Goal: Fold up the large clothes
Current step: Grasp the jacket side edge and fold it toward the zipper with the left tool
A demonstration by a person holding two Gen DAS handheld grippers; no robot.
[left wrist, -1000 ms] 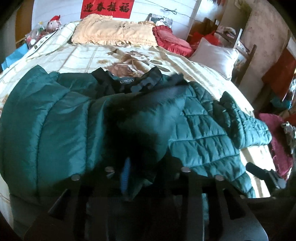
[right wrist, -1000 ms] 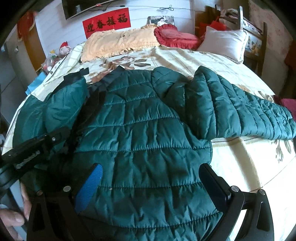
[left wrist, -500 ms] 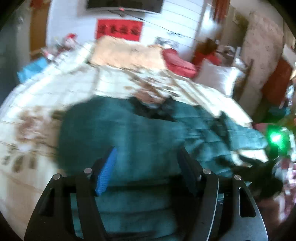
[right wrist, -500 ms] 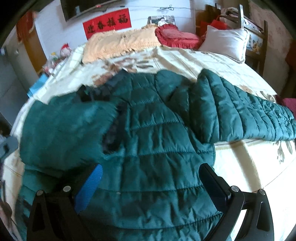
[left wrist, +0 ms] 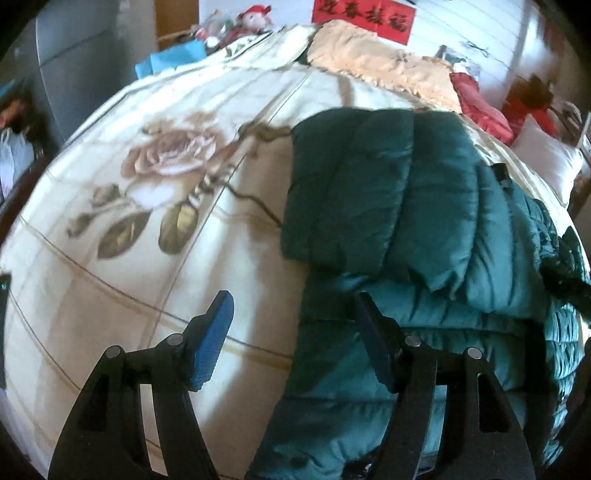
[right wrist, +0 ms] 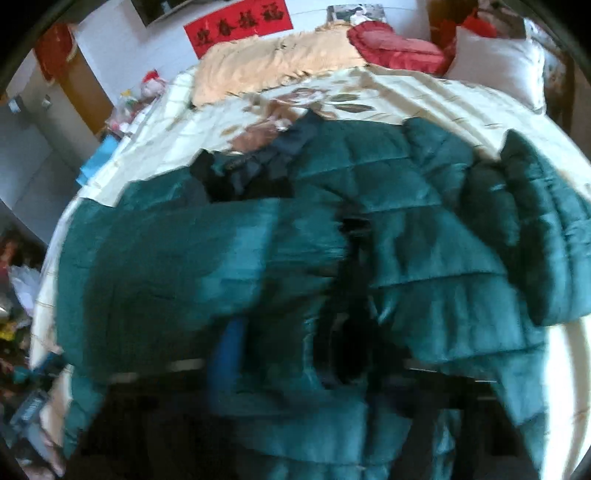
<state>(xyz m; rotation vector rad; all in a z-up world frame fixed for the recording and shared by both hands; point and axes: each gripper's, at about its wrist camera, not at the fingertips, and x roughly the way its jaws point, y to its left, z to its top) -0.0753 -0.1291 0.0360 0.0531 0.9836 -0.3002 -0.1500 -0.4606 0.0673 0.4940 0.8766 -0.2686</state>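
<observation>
A dark green quilted puffer jacket [left wrist: 413,229] lies on a bed with a cream floral quilt [left wrist: 155,192]. In the left wrist view its left side is folded over the body, and my left gripper [left wrist: 295,332] is open and empty just above the jacket's left edge. In the right wrist view the jacket [right wrist: 424,236] fills the frame, blurred, with one sleeve [right wrist: 535,236] lying out to the right. My right gripper [right wrist: 288,354] is low over the jacket's hem. One blue pad [right wrist: 227,350] shows with fabric beside it. The blur hides whether it grips.
Pillows lie at the head of the bed: a beige one [right wrist: 273,59], a red one [right wrist: 395,44] and a white one [right wrist: 495,62]. A red banner [right wrist: 236,26] hangs on the wall. A stuffed toy [left wrist: 251,18] and clutter sit left of the bed.
My left gripper let go of the jacket's left side, now folded over the body, and drew back left, open. My right gripper dropped onto the hem and its jaws moved closer.
</observation>
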